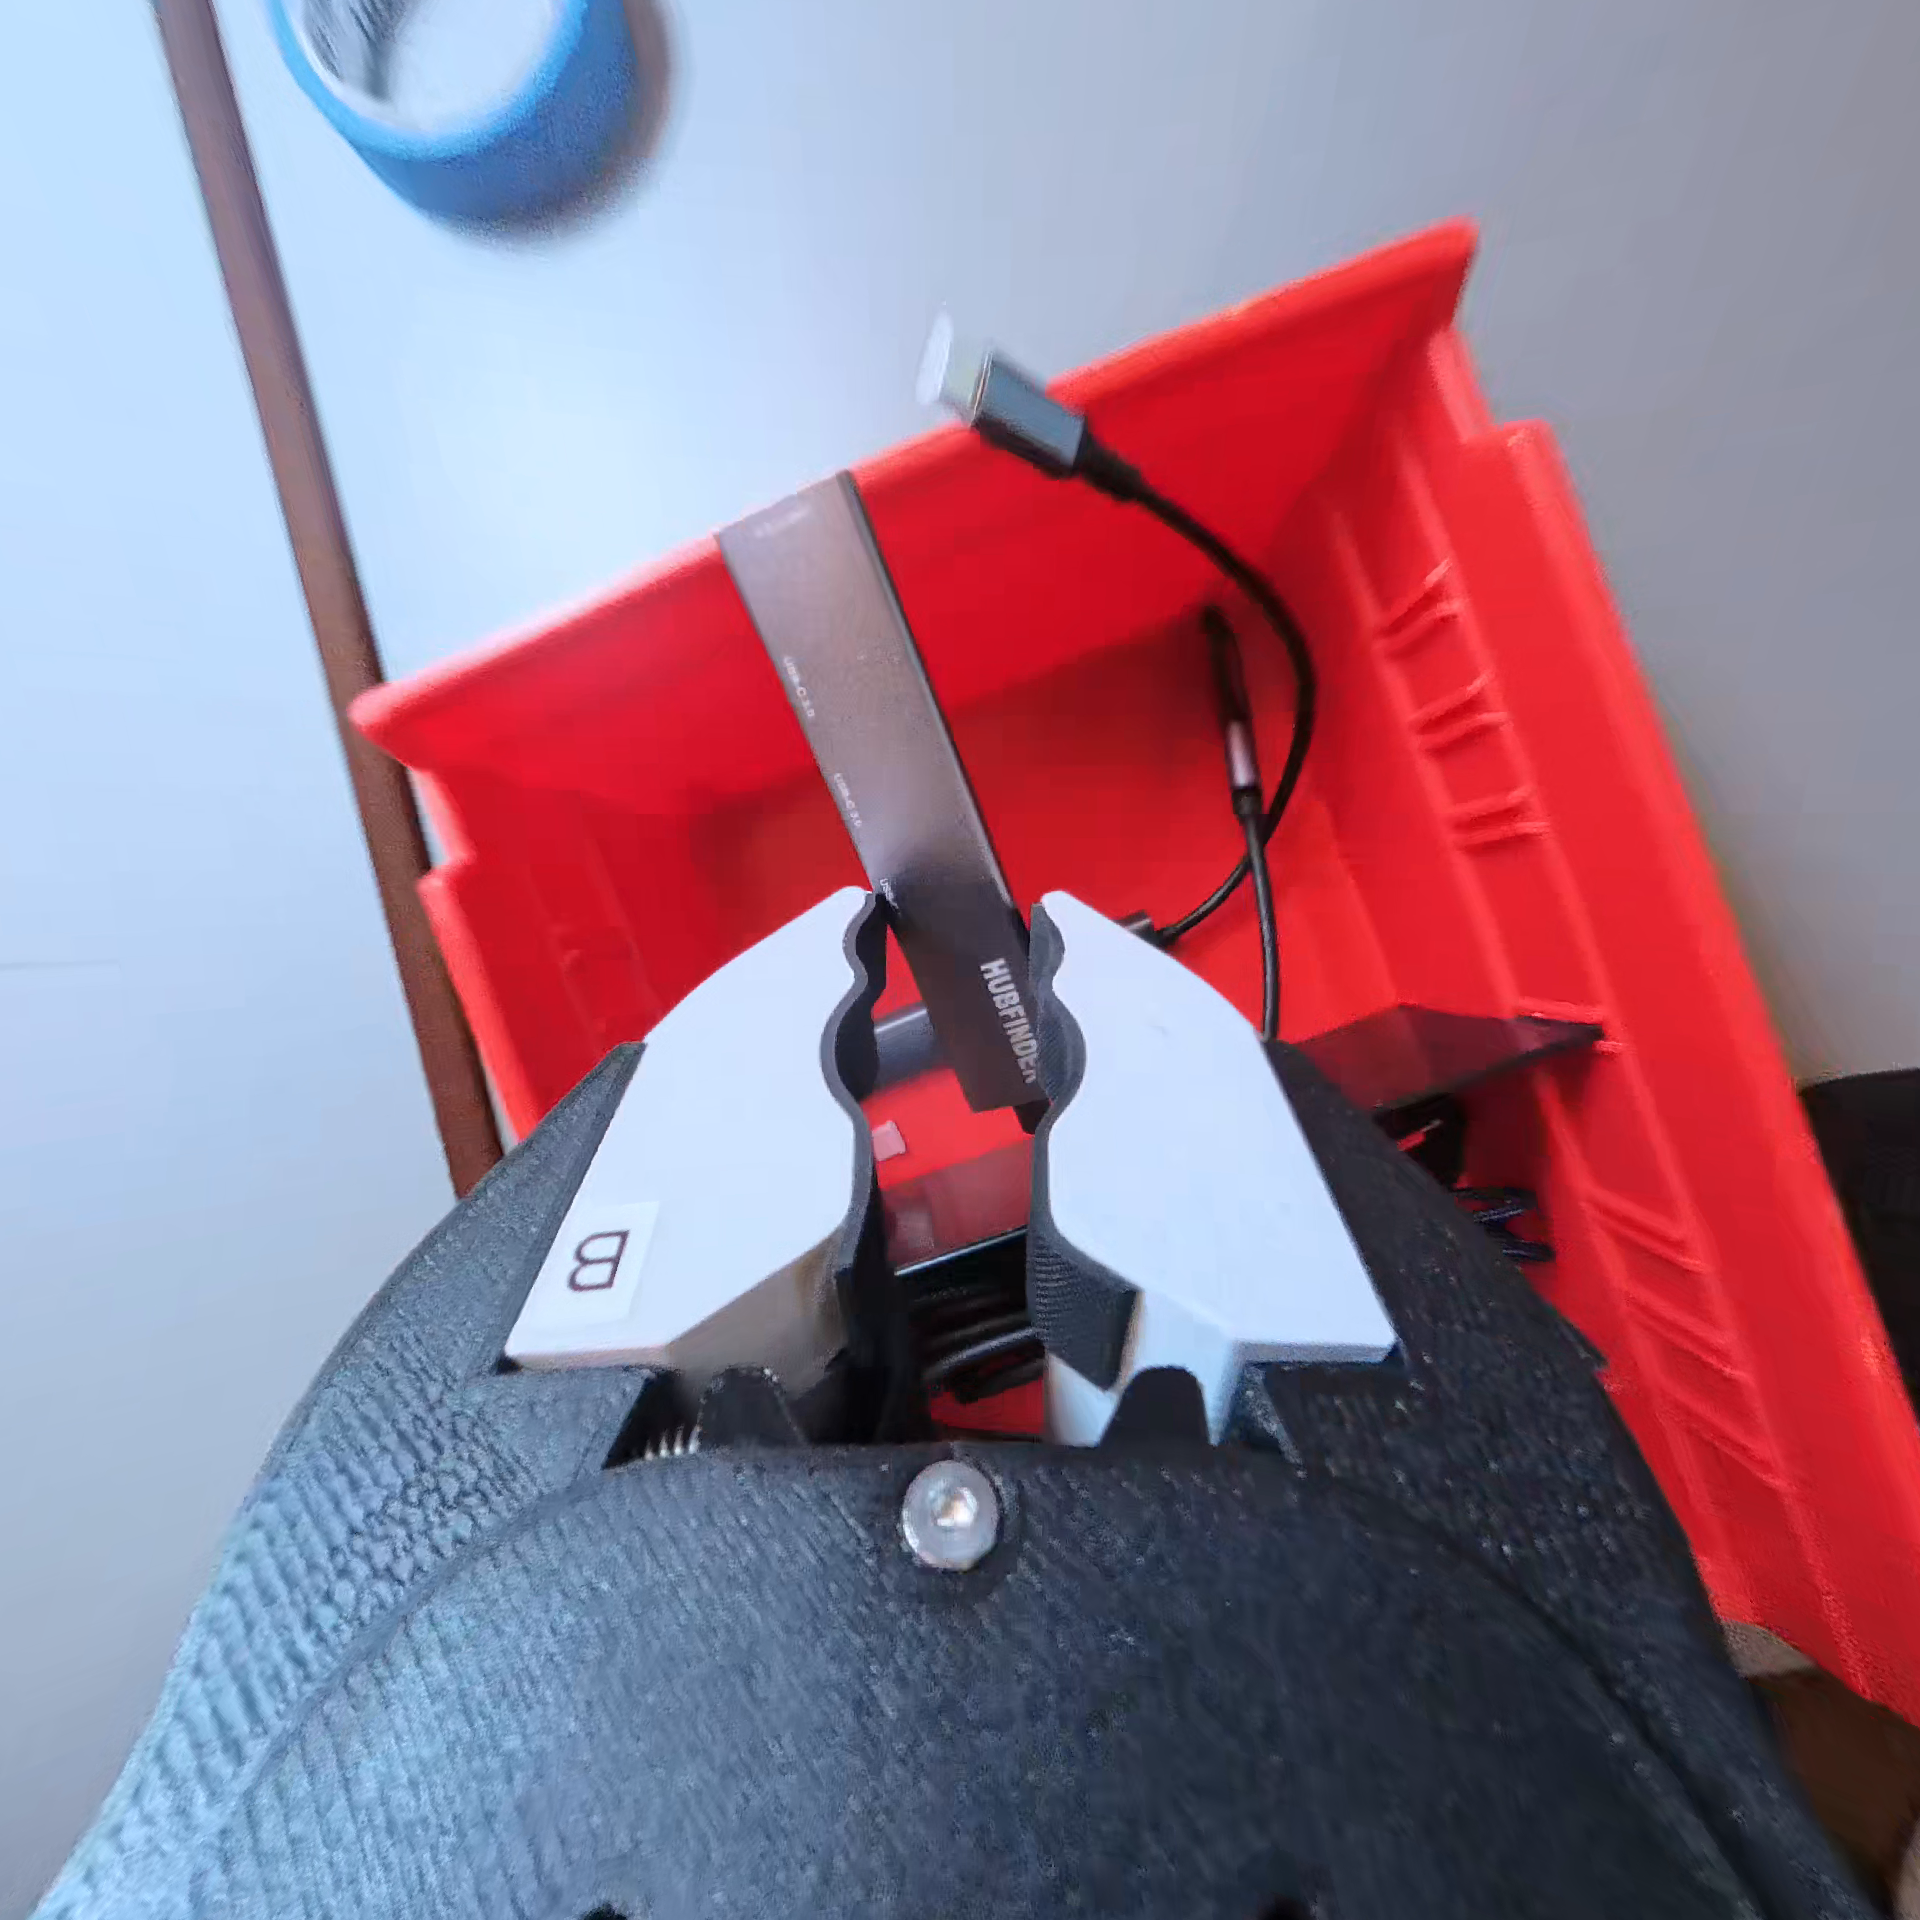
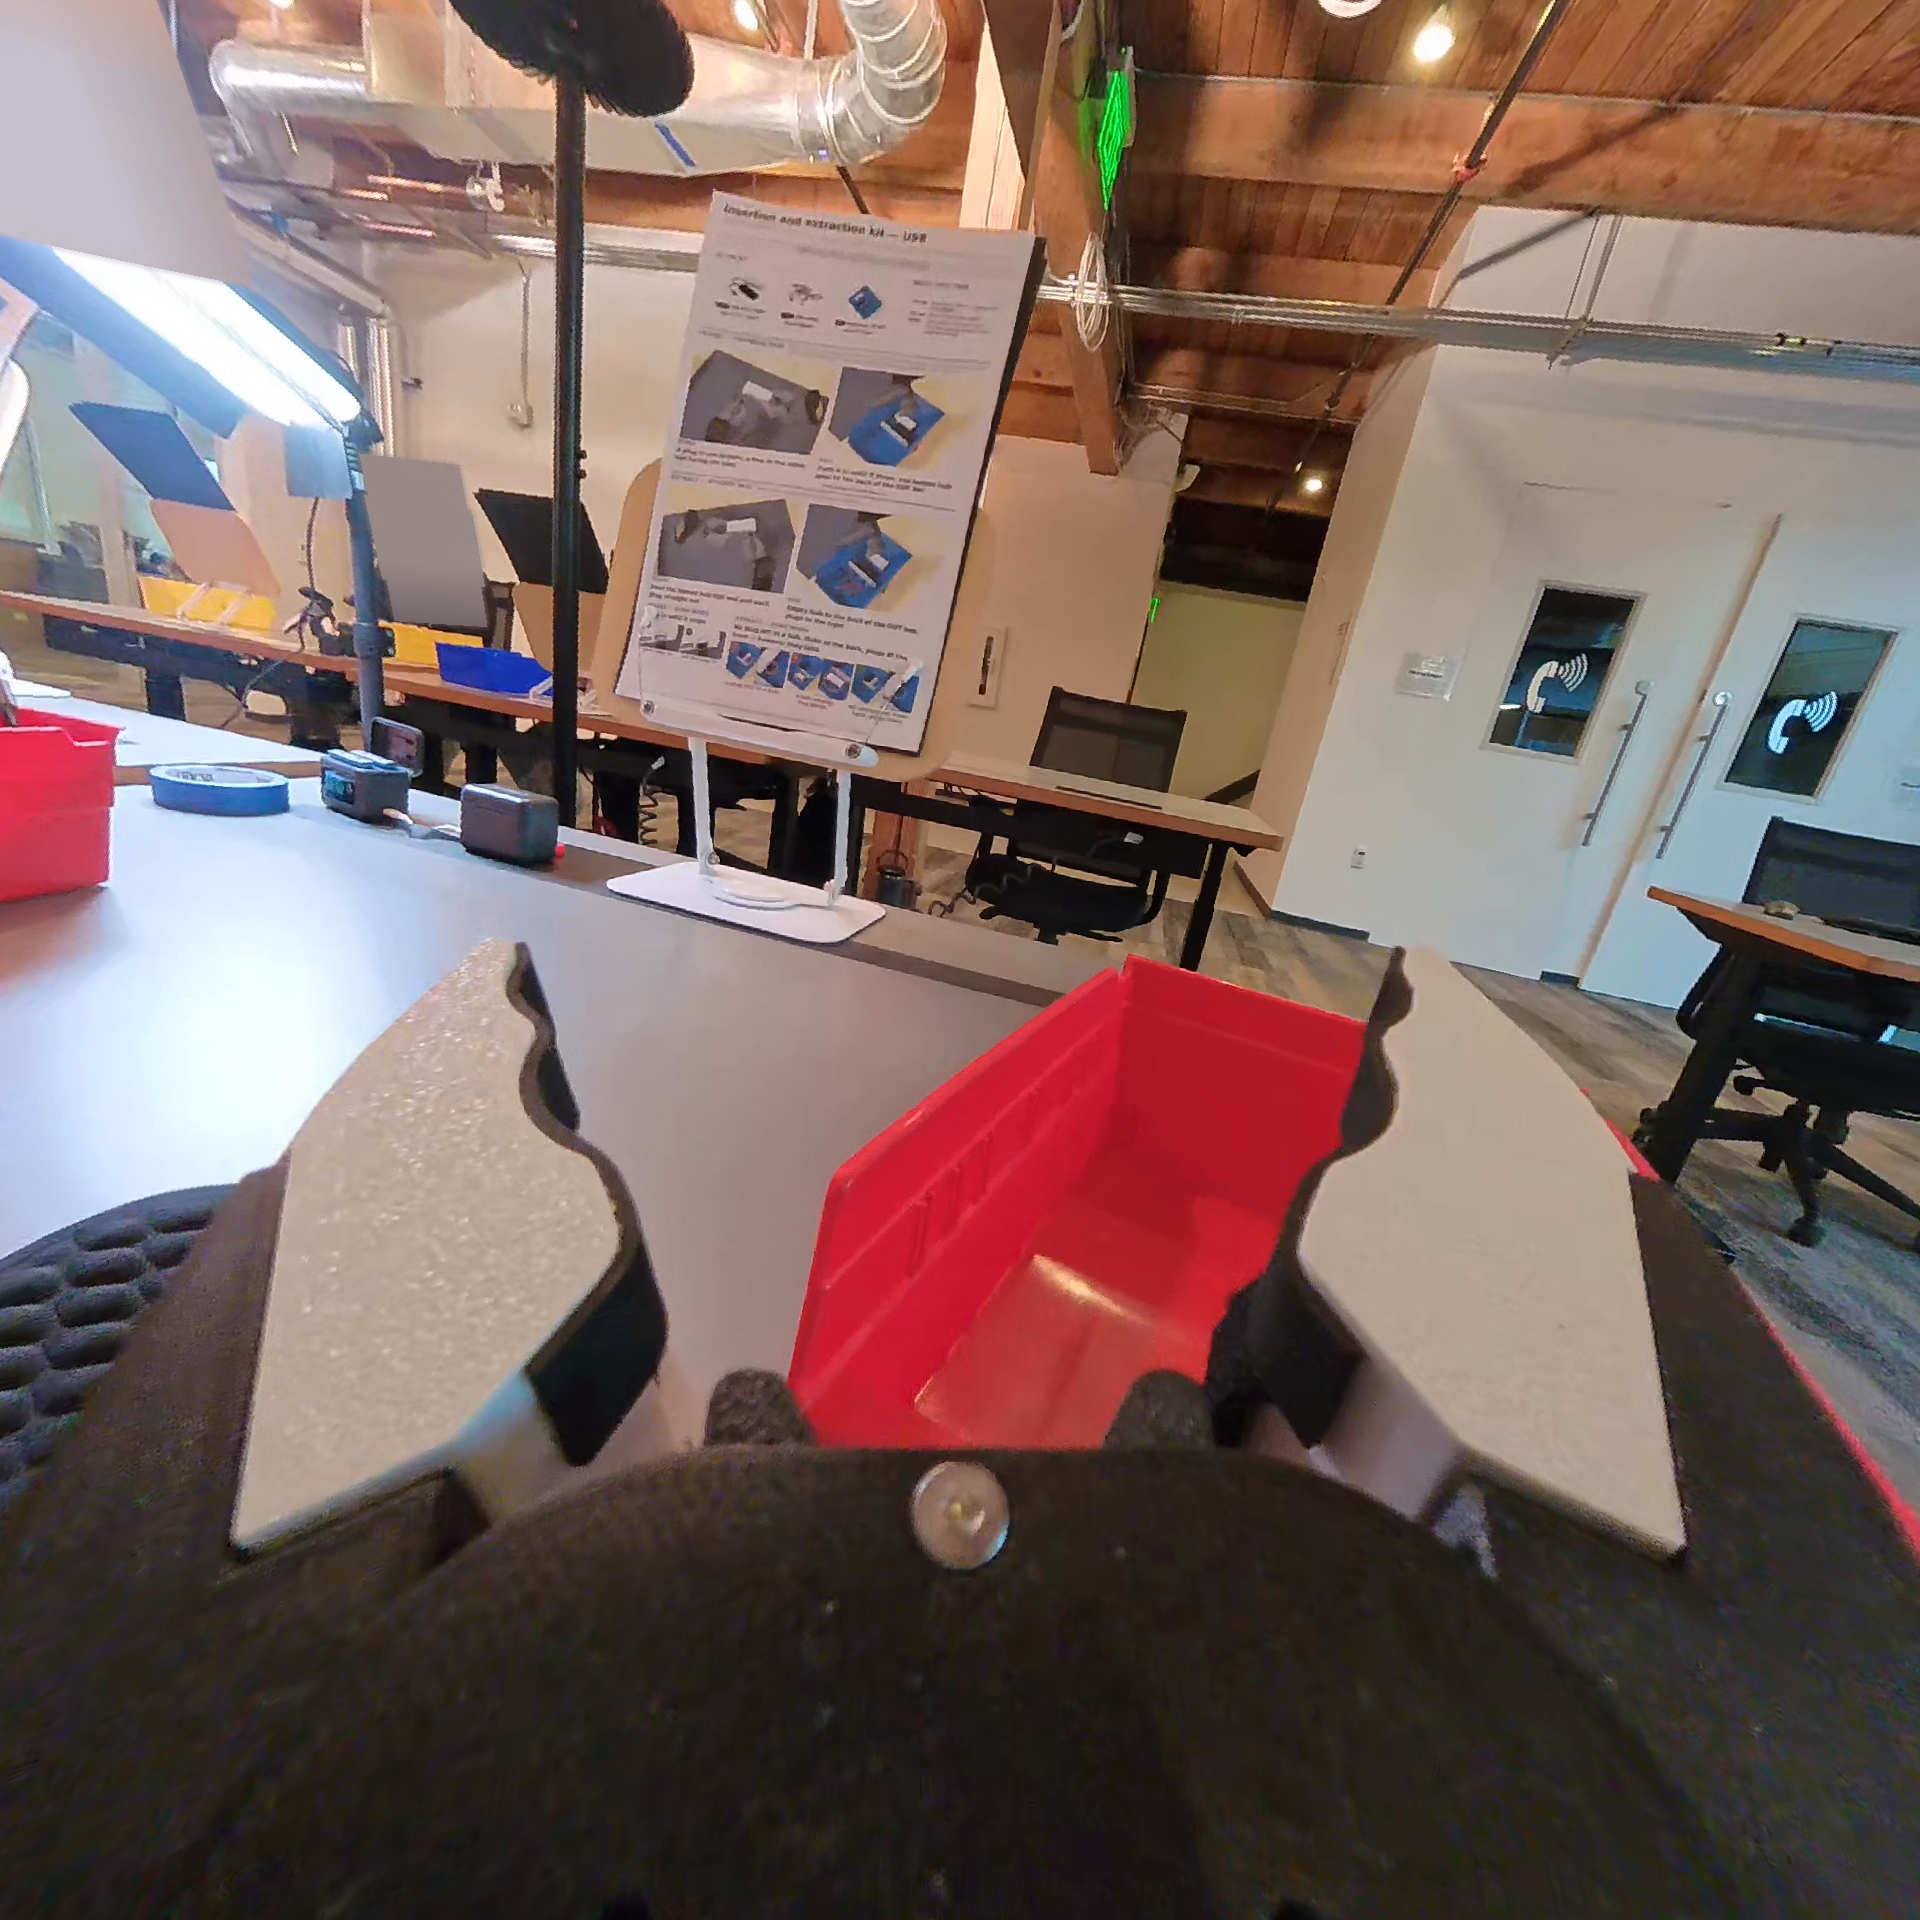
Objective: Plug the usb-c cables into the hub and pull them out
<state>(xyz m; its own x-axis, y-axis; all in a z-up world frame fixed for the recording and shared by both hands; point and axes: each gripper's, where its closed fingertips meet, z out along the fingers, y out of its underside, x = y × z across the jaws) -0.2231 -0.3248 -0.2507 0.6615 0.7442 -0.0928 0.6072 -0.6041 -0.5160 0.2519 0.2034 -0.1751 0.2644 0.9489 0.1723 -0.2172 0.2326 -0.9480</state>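
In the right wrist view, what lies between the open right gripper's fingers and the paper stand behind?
Right wrist view: the right gripper is open and empty; a red bin and bare grey tabletop fill the stretch to the stand.

The left gripper (image 1: 956,971) clamps the dark hub (image 1: 883,769) above the red bin (image 1: 1475,831), its short cable's plug (image 1: 1003,400) raised; blue tape roll (image 1: 468,104) beyond

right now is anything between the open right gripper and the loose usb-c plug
Cannot tell. The right gripper is open over a red plastic bin, with no plug in its view. The silver usb-c plug shows only above the left gripper.
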